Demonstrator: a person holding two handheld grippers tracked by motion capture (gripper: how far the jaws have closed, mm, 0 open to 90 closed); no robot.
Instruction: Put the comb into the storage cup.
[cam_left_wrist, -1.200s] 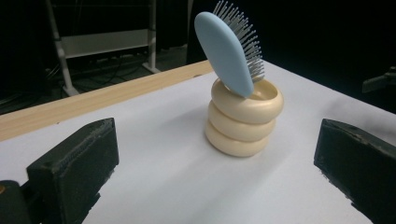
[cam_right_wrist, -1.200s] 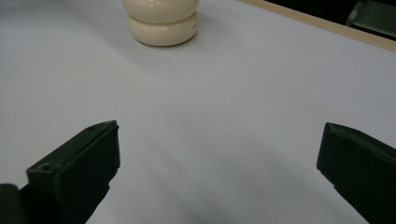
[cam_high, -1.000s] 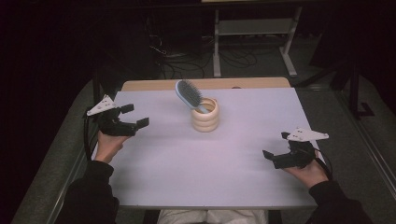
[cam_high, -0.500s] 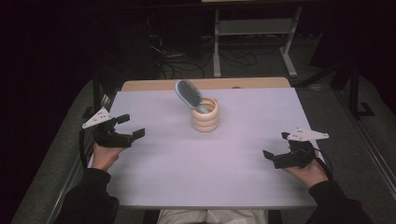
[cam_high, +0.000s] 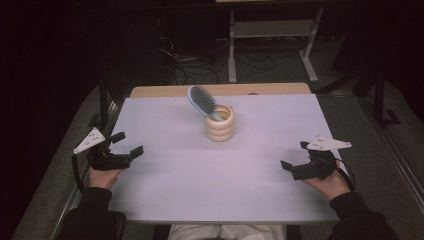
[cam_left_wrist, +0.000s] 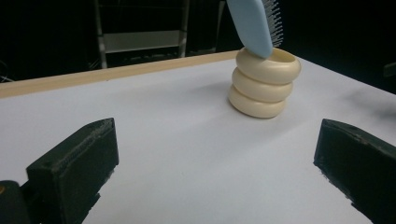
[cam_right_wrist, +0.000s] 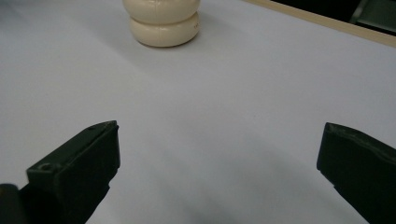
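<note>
A cream ribbed holder (cam_high: 219, 123) stands near the far middle of the white table (cam_high: 215, 190). A light blue hairbrush (cam_high: 202, 101) leans in it, bristle head up and tilted to the left. The same holder (cam_left_wrist: 264, 82) and hairbrush (cam_left_wrist: 254, 21) appear ahead in the left gripper view, and the holder's base (cam_right_wrist: 162, 22) in the right gripper view. My left gripper (cam_high: 126, 144) is open at the table's left edge, nothing between its jaws. My right gripper (cam_high: 295, 155) is open near the front right, also holding nothing.
A pale wooden strip (cam_high: 220, 90) runs along the table's far edge. Beyond it, on the dark floor, stand a metal shelf frame (cam_high: 270, 35) and tangled cables (cam_high: 192, 65). Grey floor borders both sides of the table.
My left gripper has drawn back toward the front along the left edge. The right gripper has barely shifted. Holder and hairbrush have not moved.
</note>
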